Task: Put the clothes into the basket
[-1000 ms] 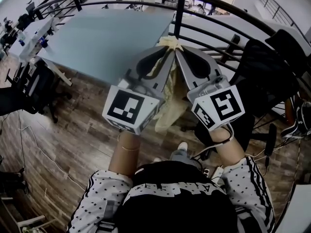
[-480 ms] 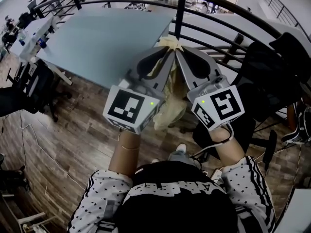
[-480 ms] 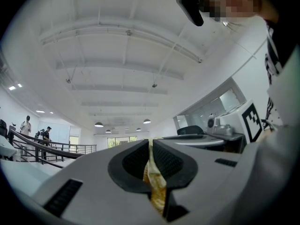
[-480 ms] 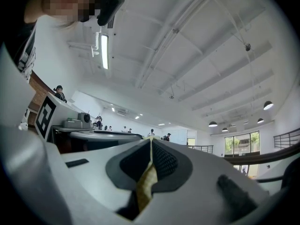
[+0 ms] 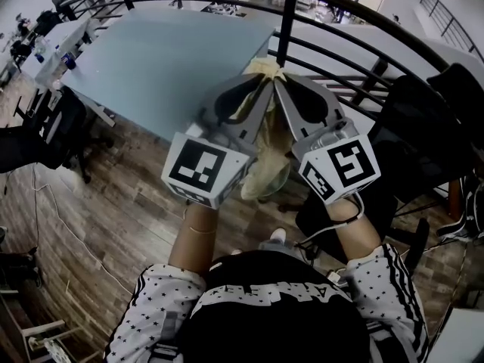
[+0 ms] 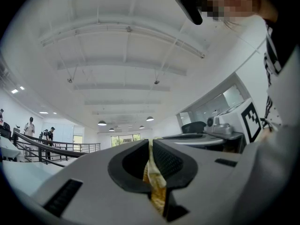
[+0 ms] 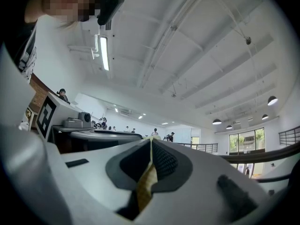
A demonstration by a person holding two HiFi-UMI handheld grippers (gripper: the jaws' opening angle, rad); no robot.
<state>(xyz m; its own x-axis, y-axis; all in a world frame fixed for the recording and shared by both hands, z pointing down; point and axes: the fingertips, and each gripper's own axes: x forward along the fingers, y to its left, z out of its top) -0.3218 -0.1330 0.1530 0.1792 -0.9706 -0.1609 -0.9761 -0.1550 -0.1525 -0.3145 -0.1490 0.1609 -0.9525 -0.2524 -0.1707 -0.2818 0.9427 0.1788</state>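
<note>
A pale yellow garment [image 5: 265,169] hangs between my two grippers, held up at chest height above the wooden floor. My left gripper [image 5: 261,82] is shut on its top edge, and the yellow cloth [image 6: 152,172] shows pinched between the dark pads. My right gripper [image 5: 277,79] is shut on the same edge right beside it, with the cloth [image 7: 146,182] squeezed in its jaws. Both grippers point away from me and slightly upward, tips nearly touching. No basket is in view.
A large light-blue table [image 5: 174,51] lies ahead to the left. A curved black railing [image 5: 355,21] crosses in front. Black office chairs stand at right [image 5: 408,127] and at far left [image 5: 45,127]. Cables run over the wooden floor [image 5: 98,218].
Both grippers kept their grip on the garment. The table, railing and chairs have shifted slightly in the head view, as I move with the garment.
</note>
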